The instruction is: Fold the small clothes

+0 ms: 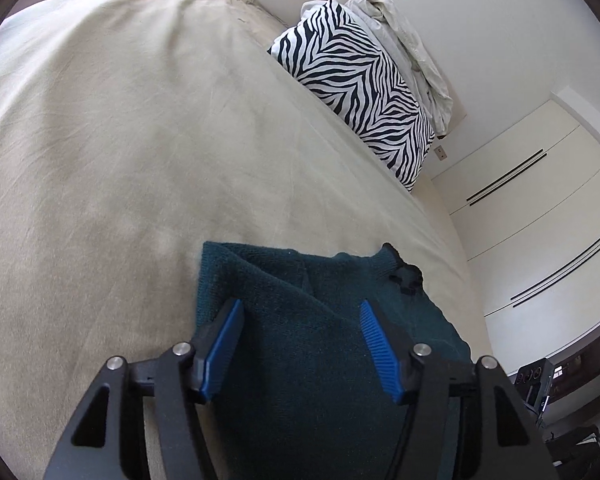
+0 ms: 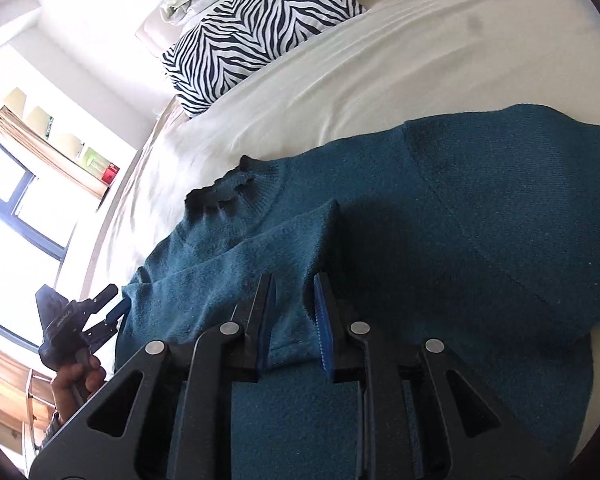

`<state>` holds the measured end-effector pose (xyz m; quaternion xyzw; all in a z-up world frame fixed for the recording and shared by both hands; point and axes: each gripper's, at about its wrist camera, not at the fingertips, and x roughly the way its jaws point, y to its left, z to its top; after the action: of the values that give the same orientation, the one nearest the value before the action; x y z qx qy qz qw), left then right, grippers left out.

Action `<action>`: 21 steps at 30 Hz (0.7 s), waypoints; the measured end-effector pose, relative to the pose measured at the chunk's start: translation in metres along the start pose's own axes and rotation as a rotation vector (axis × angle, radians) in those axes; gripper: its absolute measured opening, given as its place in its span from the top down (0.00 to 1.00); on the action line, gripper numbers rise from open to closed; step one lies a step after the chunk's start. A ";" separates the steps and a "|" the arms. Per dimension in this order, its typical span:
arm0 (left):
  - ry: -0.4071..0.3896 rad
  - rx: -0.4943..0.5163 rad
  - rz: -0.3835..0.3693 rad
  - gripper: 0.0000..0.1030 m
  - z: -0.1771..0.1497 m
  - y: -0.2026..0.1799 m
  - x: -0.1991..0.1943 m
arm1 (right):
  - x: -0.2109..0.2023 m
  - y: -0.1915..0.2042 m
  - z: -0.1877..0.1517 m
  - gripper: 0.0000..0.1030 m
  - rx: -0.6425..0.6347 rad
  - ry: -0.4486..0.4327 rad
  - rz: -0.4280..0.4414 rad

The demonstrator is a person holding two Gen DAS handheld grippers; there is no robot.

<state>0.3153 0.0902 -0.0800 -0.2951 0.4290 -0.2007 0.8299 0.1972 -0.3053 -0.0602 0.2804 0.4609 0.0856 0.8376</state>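
dark teal knitted sweater (image 2: 440, 220) lies flat on the cream bedsheet (image 1: 140, 140), one side already folded inward. right gripper (image 2: 294, 284) pinches that folded knit narrowly; left gripper (image 1: 300, 308) hovers wide, empty, ready to steady.

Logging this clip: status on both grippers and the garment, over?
Left gripper open over the sweater. Right gripper jaws narrowly apart around a sleeve fold, grip unclear. Sweater partly folded on the bed. Nothing blocking; pillow well off.

The sweater (image 2: 440, 220) is fuzzy teal knit, the bed sheet (image 1: 120, 140) smooth matt cream cloth, and both tongs (image 1: 300, 344) (image 2: 296, 316) matt black plastic with ribbed blue pads (image 1: 378, 350) and shiny metal pins.
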 end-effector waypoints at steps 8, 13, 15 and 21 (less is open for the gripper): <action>-0.011 0.151 0.100 0.35 -0.043 -0.017 -0.028 | 0.016 -0.004 -0.018 0.82 0.017 0.039 -0.006; -0.001 0.245 0.186 0.35 -0.072 -0.030 -0.041 | -0.010 -0.036 -0.018 0.81 0.094 -0.016 -0.166; -0.006 0.268 0.195 0.35 -0.081 -0.037 -0.049 | -0.024 -0.053 -0.021 0.81 0.156 -0.039 -0.168; -0.026 0.338 0.143 0.33 -0.109 -0.081 -0.065 | -0.086 -0.092 -0.040 0.80 0.228 -0.131 -0.202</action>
<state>0.1825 0.0334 -0.0377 -0.1229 0.3984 -0.2066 0.8852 0.1052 -0.4006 -0.0656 0.3309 0.4378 -0.0703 0.8330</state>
